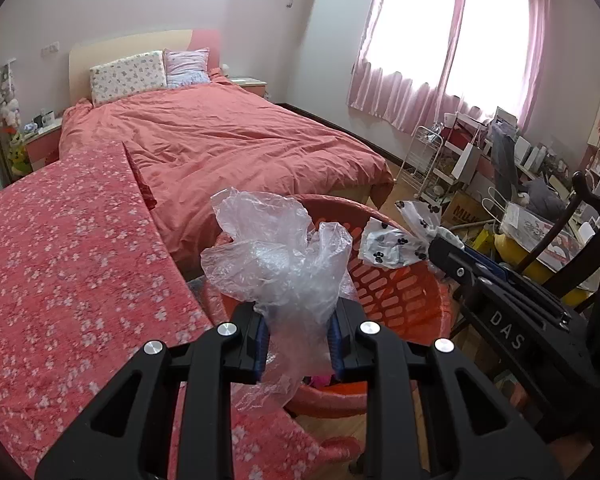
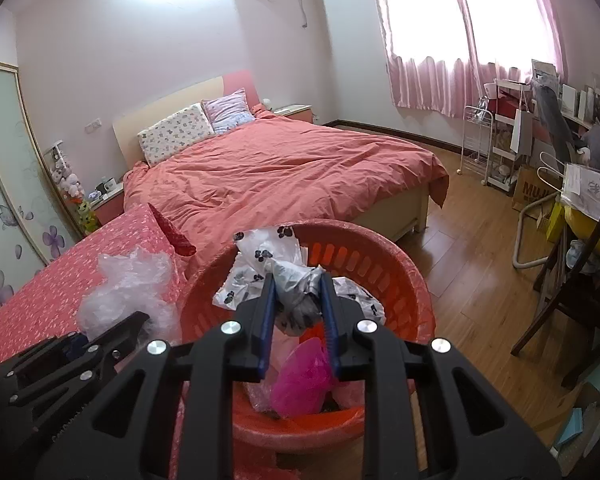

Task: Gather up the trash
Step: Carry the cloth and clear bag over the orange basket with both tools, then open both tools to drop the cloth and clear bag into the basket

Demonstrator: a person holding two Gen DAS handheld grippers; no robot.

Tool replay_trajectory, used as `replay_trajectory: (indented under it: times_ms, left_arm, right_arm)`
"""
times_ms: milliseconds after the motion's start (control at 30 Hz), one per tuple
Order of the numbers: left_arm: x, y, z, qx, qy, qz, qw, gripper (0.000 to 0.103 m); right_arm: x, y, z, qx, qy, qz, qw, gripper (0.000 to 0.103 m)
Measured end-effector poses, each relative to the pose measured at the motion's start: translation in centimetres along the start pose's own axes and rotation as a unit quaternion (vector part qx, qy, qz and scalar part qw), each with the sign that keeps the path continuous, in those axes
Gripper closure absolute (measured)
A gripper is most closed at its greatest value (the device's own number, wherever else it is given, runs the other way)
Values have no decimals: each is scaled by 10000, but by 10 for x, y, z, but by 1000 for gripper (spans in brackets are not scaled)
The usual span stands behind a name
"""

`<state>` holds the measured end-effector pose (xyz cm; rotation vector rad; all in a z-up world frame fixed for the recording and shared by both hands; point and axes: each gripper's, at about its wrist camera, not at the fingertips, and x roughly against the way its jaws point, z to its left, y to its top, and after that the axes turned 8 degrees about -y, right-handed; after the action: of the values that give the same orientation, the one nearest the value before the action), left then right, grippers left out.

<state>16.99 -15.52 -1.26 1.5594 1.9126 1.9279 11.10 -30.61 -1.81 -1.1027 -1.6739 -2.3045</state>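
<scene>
My left gripper (image 1: pixel 298 320) is shut on a crumpled clear plastic bag (image 1: pixel 276 256) and holds it above the near left rim of a red plastic basket (image 1: pixel 400 292). My right gripper (image 2: pixel 298 284) is shut on a white bag with black prints (image 2: pixel 268 264) and holds it over the basket (image 2: pixel 404 284). The white bag and right gripper also show at the right of the left wrist view (image 1: pixel 392 246). The clear bag and left gripper show at the left of the right wrist view (image 2: pixel 132 284). Pink plastic trash (image 2: pixel 304 380) lies inside the basket.
A table with a red floral cloth (image 1: pixel 68 264) is to the left of the basket. A bed with a salmon duvet (image 2: pixel 284 172) lies beyond. A dark wooden chair (image 2: pixel 572 304) and cluttered shelves (image 2: pixel 540 152) stand at the right on the wooden floor.
</scene>
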Motion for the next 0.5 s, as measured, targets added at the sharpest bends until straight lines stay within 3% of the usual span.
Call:
replay_trajectory:
  times_ms: [500]
  left_arm:
    - [-25,4,0,0,-143,205,9997,78]
  right_arm:
    - [-31,2,-10,-217,106,173,9996,80]
